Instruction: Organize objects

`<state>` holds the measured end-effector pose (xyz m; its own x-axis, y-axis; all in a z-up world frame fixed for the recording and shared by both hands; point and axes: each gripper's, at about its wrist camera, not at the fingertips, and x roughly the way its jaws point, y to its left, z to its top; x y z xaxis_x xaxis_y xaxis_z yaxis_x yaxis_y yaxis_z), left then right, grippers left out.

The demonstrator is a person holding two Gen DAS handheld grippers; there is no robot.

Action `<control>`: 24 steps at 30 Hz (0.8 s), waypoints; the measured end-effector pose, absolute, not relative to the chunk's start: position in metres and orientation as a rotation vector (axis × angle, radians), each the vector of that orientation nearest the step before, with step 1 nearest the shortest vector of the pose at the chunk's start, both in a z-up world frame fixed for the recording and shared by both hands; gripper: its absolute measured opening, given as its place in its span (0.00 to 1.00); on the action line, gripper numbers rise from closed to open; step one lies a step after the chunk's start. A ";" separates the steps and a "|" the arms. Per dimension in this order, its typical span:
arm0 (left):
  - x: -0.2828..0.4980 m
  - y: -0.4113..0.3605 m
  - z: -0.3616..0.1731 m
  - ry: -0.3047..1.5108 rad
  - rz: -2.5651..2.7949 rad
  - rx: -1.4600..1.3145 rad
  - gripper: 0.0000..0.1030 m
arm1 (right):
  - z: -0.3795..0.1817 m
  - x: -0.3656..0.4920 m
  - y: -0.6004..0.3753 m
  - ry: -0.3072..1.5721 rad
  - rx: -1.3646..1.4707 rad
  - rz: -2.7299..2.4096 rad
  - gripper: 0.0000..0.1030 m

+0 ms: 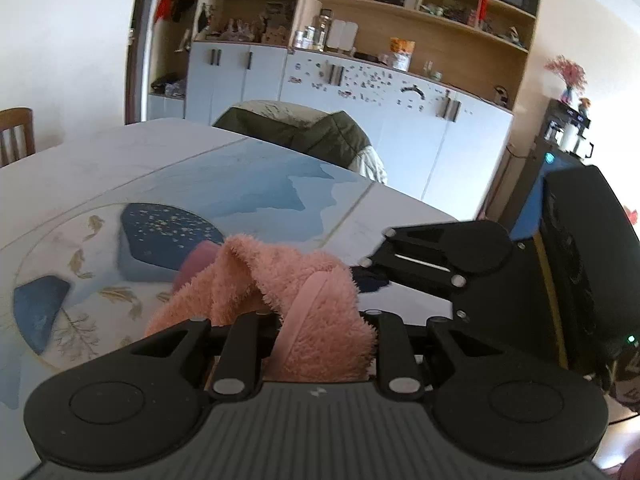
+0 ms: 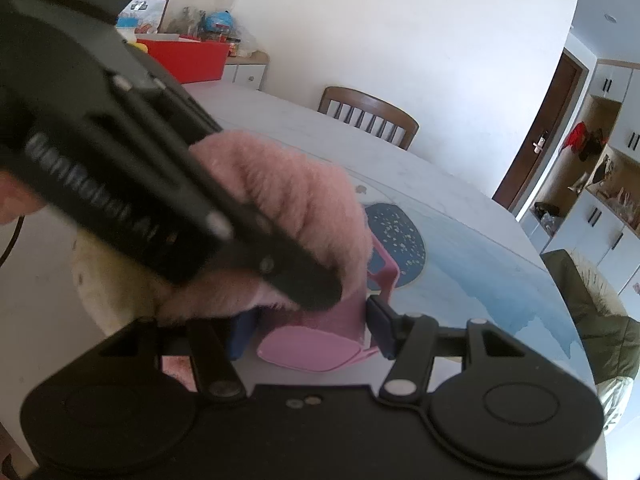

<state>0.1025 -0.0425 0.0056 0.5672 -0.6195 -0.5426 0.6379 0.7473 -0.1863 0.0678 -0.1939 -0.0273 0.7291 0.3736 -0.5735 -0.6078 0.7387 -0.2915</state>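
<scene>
Slipper (image 1: 280, 280), pink and fluffy, sits between the left gripper (image 1: 320, 344) fingers in my left wrist view. Fuzz and the smooth pink trim fill the gap between the two inner links, so I read the left as clamped on it, tho the tips themselves are buried in pile. Slipper is held above the table (image 1: 120, 168), over the blue printed mat (image 1: 248, 192). Right gripper (image 1: 370, 270) comes in from the right, its dark tip touching the slipper's right edge; I can't tell from this cam if it's apart or together. Behind: a chair w/ a green coat (image 1: 304, 132), white cabinets (image 1: 360, 96), cluttered shelves (image 1: 420, 12), a 2nd wooden chair (image 1: 16, 132) far left.

Right wrist view gives what the left doesn't. Right gripper (image 2: 312, 328) stands apart, blue pads (image 2: 380, 328) either side of the smooth pink sole (image 2: 320, 340) w/ a gap on the right pad's side, so not clamped. Left gripper (image 2: 312, 292) crosses diagonally from upper left, blurred, its tip pressed into the fluffy part (image 2: 288, 200). Also only here: a cream fuzzy thing (image 2: 108, 280) lower left on the table, partly hidden, can't ID it. A red bin (image 2: 188, 56) on a far cabinet, wooden chair (image 2: 372, 116) at the table edge, brown door (image 2: 536, 132) on the right.
</scene>
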 end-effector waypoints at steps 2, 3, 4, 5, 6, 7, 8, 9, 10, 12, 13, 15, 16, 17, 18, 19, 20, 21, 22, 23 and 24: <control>0.106 -0.037 0.007 0.618 -0.715 0.019 0.20 | -0.028 0.068 -0.194 0.512 -0.488 0.565 0.57; 0.107 -0.034 0.008 0.614 -0.704 0.014 0.20 | -0.028 0.068 -0.194 0.512 -0.490 0.565 0.57; 0.110 -0.031 0.008 0.609 -0.690 0.009 0.20 | -0.028 0.067 -0.194 0.512 -0.491 0.565 0.57; 0.112 -0.027 0.009 0.604 -0.675 0.002 0.20 | -0.028 0.068 -0.194 0.512 -0.491 0.566 0.57; 0.113 -0.023 0.009 0.600 -0.662 -0.003 0.20 | -0.028 0.067 -0.193 0.513 -0.490 0.566 0.57; 0.115 -0.020 0.009 0.589 -0.644 0.007 0.20 | -0.028 0.067 -0.194 0.513 -0.490 0.566 0.57; 0.115 -0.018 0.010 0.578 -0.627 0.020 0.20 | -0.028 0.067 -0.193 0.514 -0.490 0.566 0.57; 0.116 -0.014 0.010 0.577 -0.619 0.015 0.20 | -0.028 0.067 -0.192 0.514 -0.489 0.567 0.57; 0.118 -0.010 0.010 0.583 -0.613 -0.005 0.20 | -0.028 0.067 -0.192 0.514 -0.487 0.570 0.57; 0.122 -0.003 0.010 0.588 -0.573 -0.020 0.20 | -0.028 0.066 -0.191 0.514 -0.487 0.571 0.57; 0.124 0.000 0.009 0.591 -0.552 -0.023 0.20 | -0.027 0.067 -0.191 0.515 -0.485 0.571 0.57; 0.129 0.009 0.005 0.605 -0.530 -0.053 0.20 | -0.028 0.068 -0.192 0.517 -0.479 0.573 0.57; 0.131 0.014 0.004 0.613 -0.525 -0.073 0.20 | -0.027 0.069 -0.193 0.518 -0.476 0.573 0.57; 0.132 0.017 0.004 0.612 -0.503 -0.070 0.20 | -0.027 0.068 -0.193 0.519 -0.474 0.573 0.57; 0.131 0.019 0.004 0.608 -0.477 -0.054 0.20 | -0.027 0.070 -0.193 0.520 -0.473 0.573 0.57; 0.130 0.021 0.004 0.609 -0.459 -0.045 0.20 | -0.027 0.069 -0.194 0.521 -0.472 0.574 0.57; 0.127 0.024 0.005 0.609 -0.456 -0.049 0.20 | -0.027 0.069 -0.194 0.521 -0.473 0.574 0.57; 0.124 0.026 0.007 0.604 -0.465 -0.053 0.20 | -0.027 0.072 -0.194 0.521 -0.472 0.574 0.57; 0.119 0.027 0.010 0.595 -0.474 -0.051 0.20 | -0.026 0.073 -0.193 0.521 -0.472 0.575 0.57; 0.113 0.027 0.015 0.582 -0.491 -0.043 0.20 | -0.026 0.073 -0.193 0.521 -0.470 0.576 0.57; 0.107 0.026 0.020 0.569 -0.516 -0.037 0.20 | -0.027 0.073 -0.193 0.522 -0.469 0.575 0.57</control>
